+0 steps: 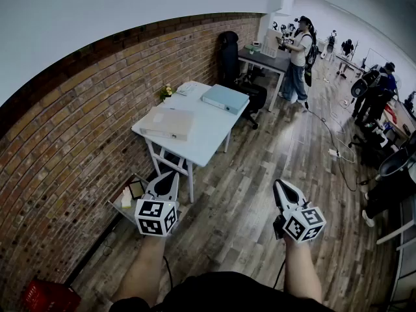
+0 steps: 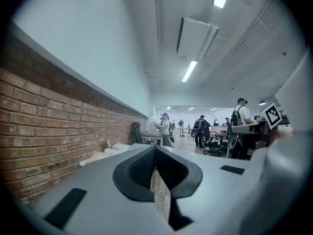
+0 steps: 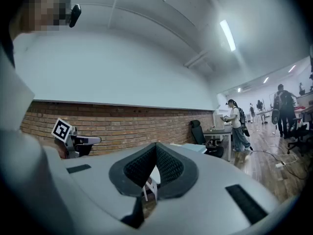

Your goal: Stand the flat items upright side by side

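While both grippers are held level over the wood floor (image 1: 253, 168), well short of the table (image 1: 209, 134), neither one holds anything. The left gripper (image 1: 170, 174) has its jaws pressed fully together, with only a sliver of floor showing through the notch behind the tips in its own view. The right gripper (image 1: 279, 184) is the same: jaws closed on nothing.

The white table stands against the brick wall (image 1: 78, 129). Both flat items lie on it, face down and not upright. The beige folder (image 1: 168, 123) rests flat at the near end, close to the table's wall-side edge. The blue folder (image 1: 225, 98) lies flat at the far end, apart from the beige one with bare tabletop between them. Loose papers (image 1: 188, 88) sit beside the blue folder on the wall side, and a small bunch of flowers (image 1: 166, 91) stands at the table's edge next to the wall (too small to make out further).

Beyond the table a black chair (image 1: 229, 58) stands by a desk, where a person (image 1: 299, 60) is standing. A red basket (image 1: 49, 298) sits on the floor at the foot of the wall.
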A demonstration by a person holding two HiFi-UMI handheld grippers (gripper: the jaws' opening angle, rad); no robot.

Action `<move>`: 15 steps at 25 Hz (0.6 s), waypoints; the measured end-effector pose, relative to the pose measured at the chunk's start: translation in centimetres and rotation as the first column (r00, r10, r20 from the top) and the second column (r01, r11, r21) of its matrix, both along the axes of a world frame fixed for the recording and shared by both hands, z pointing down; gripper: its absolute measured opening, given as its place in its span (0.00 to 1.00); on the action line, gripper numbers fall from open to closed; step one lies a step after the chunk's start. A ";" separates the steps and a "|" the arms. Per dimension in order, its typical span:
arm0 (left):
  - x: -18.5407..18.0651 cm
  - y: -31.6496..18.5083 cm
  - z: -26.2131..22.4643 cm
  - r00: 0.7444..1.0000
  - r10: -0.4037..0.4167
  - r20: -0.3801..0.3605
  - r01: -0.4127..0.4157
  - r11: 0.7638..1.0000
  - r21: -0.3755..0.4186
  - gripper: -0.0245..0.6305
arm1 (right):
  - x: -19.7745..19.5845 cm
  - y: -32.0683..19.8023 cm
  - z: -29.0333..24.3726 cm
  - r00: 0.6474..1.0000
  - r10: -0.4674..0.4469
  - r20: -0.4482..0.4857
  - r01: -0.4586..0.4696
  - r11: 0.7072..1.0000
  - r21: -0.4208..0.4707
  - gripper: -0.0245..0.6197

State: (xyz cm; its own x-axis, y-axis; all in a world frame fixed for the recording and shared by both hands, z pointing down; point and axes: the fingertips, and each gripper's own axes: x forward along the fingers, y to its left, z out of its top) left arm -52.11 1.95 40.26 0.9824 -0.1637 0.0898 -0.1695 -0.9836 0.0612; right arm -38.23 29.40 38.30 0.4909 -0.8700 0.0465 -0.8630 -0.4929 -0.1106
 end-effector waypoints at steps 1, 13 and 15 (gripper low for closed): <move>0.2 0.2 -0.1 1.000 0.005 0.000 -0.005 1.000 0.001 0.06 | 0.1 -0.1 -0.2 1.000 -0.004 -0.004 0.004 1.000 0.002 0.06; 1.4 0.7 -0.4 1.000 0.003 0.014 -0.004 1.000 0.025 0.06 | 1.0 -1.1 0.3 0.999 -0.038 0.003 0.038 0.999 -0.006 0.06; 1.4 0.7 -0.1 1.000 -0.002 0.020 0.001 1.000 0.021 0.06 | 1.2 -1.1 0.4 0.999 -0.040 0.006 0.040 0.999 -0.007 0.06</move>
